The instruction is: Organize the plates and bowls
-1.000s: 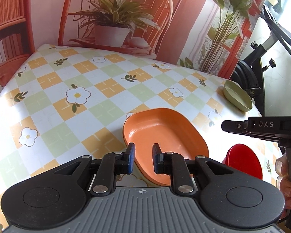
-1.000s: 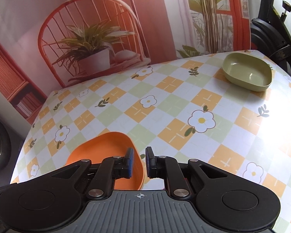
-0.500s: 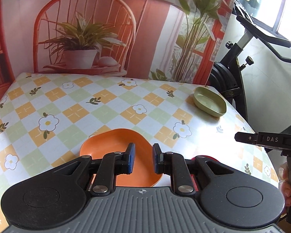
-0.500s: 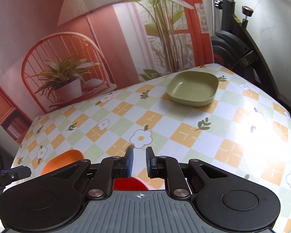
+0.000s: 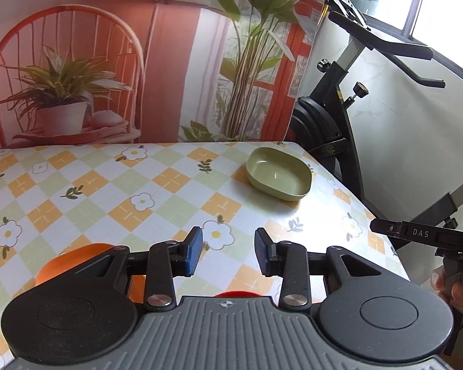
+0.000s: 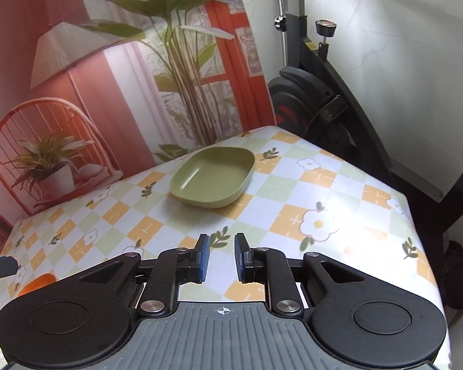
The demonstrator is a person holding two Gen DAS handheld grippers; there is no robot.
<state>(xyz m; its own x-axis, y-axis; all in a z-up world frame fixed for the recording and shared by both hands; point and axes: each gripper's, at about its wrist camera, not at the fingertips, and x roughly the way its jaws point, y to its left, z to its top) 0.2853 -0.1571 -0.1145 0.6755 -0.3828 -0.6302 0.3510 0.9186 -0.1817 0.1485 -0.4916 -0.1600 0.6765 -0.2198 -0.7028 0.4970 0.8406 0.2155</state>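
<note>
Orange plate near left on table, partly hidden behind left gripper; jaws spread wide, holding nothing. Red dish peeking just under that gripper's middle. Green bowl far right near table edge, upright, empty. Right gripper parted narrowly, empty, aimed at green bowl, well apart.

1. A shallow olive-green bowl with rounded corners is sitting upright and empty near the table's far right corner.
2. An orange plate is lying at the near left, mostly hidden.
3. A red plate is peeking out beside it.
</note>
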